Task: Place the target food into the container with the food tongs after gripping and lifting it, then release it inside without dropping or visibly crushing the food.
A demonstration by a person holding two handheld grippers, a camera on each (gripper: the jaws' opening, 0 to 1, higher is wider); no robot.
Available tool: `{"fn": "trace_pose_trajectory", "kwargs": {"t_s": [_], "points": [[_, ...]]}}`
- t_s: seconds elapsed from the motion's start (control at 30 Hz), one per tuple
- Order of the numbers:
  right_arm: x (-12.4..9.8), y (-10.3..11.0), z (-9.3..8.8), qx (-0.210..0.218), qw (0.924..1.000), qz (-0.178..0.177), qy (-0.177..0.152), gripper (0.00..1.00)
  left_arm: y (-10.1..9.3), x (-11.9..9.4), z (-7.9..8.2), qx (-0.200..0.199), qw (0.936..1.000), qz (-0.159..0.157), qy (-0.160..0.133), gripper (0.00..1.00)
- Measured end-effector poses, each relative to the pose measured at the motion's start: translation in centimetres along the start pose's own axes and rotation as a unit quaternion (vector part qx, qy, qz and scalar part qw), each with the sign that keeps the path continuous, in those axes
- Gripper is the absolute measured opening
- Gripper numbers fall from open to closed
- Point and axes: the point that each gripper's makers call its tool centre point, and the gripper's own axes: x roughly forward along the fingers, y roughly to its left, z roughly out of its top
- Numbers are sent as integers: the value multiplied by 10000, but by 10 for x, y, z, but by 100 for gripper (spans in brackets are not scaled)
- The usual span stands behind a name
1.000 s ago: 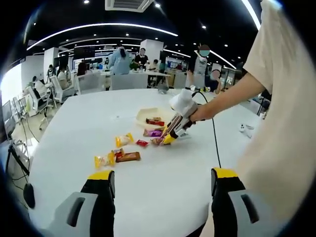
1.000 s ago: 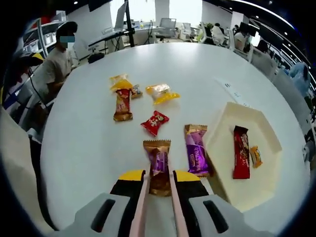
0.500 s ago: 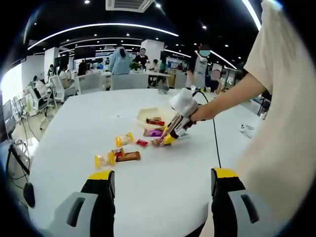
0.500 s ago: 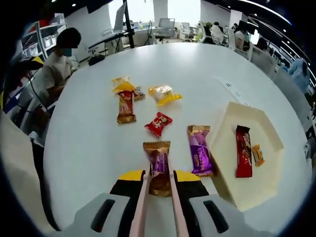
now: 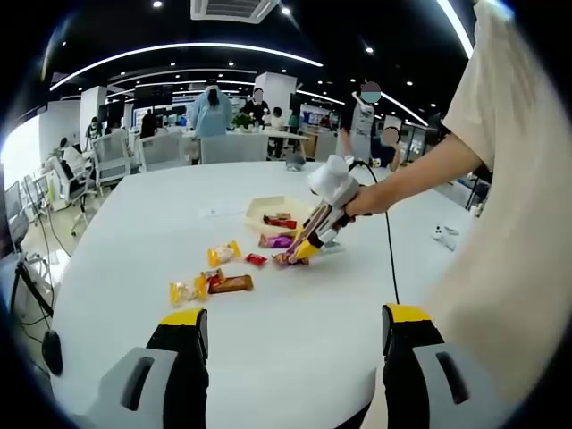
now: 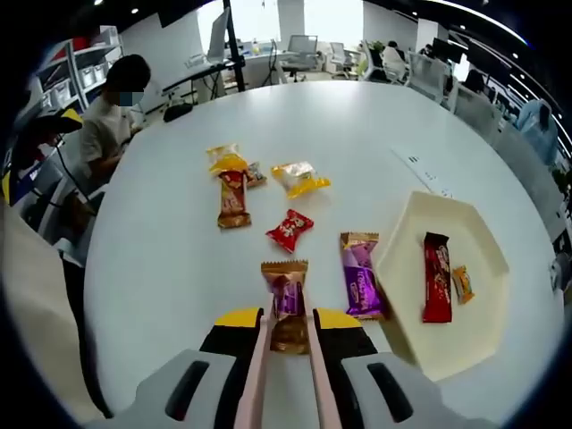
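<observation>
open office, dark ceiling [image 5: 116, 22], strip lights [image 5: 179, 46].

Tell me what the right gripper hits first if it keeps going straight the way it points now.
Beyond the purple-and-gold bar already between its tongs, the right gripper likely meets the small red candy first; past that lies bare table. Depth is unclear, so it might pass just beside the candy.

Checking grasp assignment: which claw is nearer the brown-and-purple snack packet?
Right. The right claw has the tongs around the snack packet; the left claw hangs far back, open.
</observation>
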Motion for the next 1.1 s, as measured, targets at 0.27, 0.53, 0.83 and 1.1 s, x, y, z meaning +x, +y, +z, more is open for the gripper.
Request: {"fn": "trace_pose_trajectory", "kwargs": {"t_s": [0.27, 0.53, 0.83, 1.1], "points": [[3, -5, 3, 31, 9999, -92, 40, 18, -1, -2, -2, -18, 10000, 29, 0, 79], [-1, -3, 6, -61, 9999, -121, -3, 18, 0, -5, -1, -28, 10000, 70, -16, 79], [-20, -9, 21, 26, 9994, -238, -246, 18, -3, -3, 0, 13, 10000, 23, -34, 79], [-35, -15, 37, 15, 9983, -351, -466, 18, -4, -1, 4, 61, 10000, -4, -64, 79]]}}
